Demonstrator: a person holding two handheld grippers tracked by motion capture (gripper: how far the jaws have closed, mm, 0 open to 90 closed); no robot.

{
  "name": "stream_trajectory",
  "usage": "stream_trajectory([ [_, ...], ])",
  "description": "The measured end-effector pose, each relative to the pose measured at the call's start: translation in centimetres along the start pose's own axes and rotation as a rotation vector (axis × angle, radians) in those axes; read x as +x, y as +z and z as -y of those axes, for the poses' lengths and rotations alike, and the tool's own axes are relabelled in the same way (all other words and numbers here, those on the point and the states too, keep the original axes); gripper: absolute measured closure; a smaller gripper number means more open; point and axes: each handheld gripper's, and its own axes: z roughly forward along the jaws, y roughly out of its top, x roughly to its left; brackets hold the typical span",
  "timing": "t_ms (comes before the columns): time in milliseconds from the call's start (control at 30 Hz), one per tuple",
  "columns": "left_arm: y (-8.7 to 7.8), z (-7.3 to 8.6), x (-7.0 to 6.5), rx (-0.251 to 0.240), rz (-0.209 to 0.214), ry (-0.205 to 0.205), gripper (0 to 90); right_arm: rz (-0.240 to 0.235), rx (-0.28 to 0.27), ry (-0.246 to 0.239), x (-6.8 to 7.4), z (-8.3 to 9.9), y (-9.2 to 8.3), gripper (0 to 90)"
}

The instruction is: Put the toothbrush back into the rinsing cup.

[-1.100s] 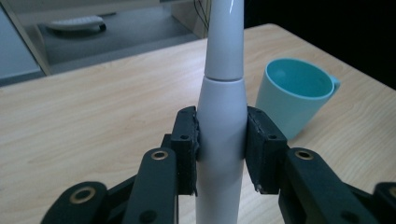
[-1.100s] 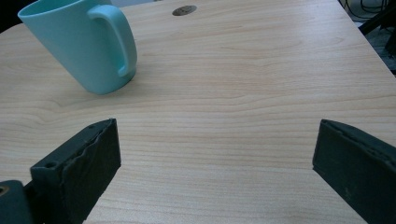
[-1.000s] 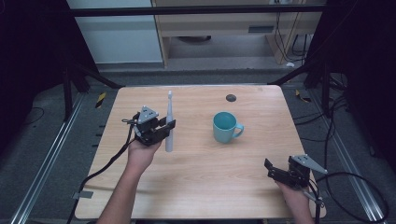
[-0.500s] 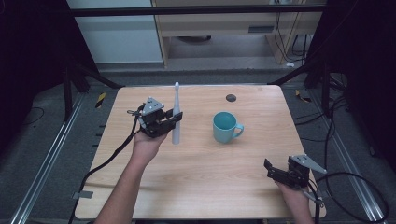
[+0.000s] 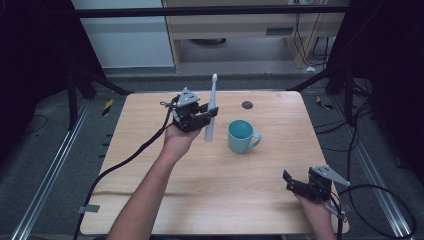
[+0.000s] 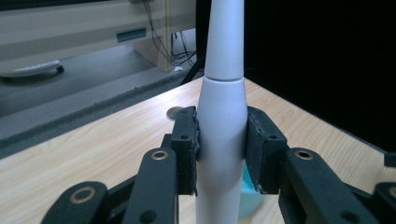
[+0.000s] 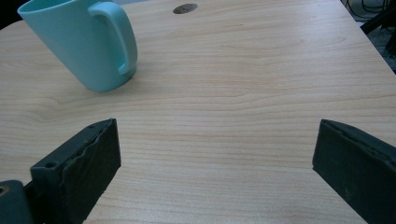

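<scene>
High view showed the left tool (image 5: 204, 116) pinching a white electric toothbrush (image 5: 210, 109) upright, lifted above the table (image 5: 150, 165) near its far edge, just beside the teal mug (image 5: 241, 136). The right tool (image 5: 295, 184) rested at the near right corner, jaws spread wide, well apart from the mug.

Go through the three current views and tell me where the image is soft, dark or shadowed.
High view: the table is evenly lit and the surroundings fall to black. Left gripper view: the toothbrush held in the left gripper is close and slightly soft, with the background blurred. Right gripper view: the mug casts a faint shadow on the wood, and the right gripper jaws look soft-edged.
</scene>
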Motion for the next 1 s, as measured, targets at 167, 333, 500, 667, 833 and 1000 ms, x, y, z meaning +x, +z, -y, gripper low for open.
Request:
stream_trajectory([
  [167, 2.2, -1.2, -0.7, -0.015, 0.027, -0.002, 67.1, -0.003, -0.004, 0.004, 0.0, 0.0, 0.0, 1.3],
  [333, 4.5, -2.1, -1.3, -0.024, 0.045, 0.007, 67.1, -0.004, -0.008, 0.007, -0.1, 0.0, 0.0, 1.3],
  [500, 7.4, -2.2, -2.1, -0.004, 0.059, 0.01, 67.1, -0.003, -0.01, 0.003, -0.1, 0.0, -0.1, 1.3],
  [667, 9.5, -1.9, -2.9, 0.012, 0.063, 0.022, 67.1, -0.002, -0.012, 0.005, -0.3, 0.0, -0.1, 1.3],
  [833, 10.9, -0.9, -3.2, 0.04, 0.059, 0.016, 67.1, -0.005, -0.013, 0.012, -0.4, 0.0, -0.2, 1.3],
  [1000, 11.8, 0.2, -3.6, 0.065, 0.052, 0.031, 67.1, -0.007, -0.015, 0.016, -0.4, -0.1, -0.1, 1.3],
])
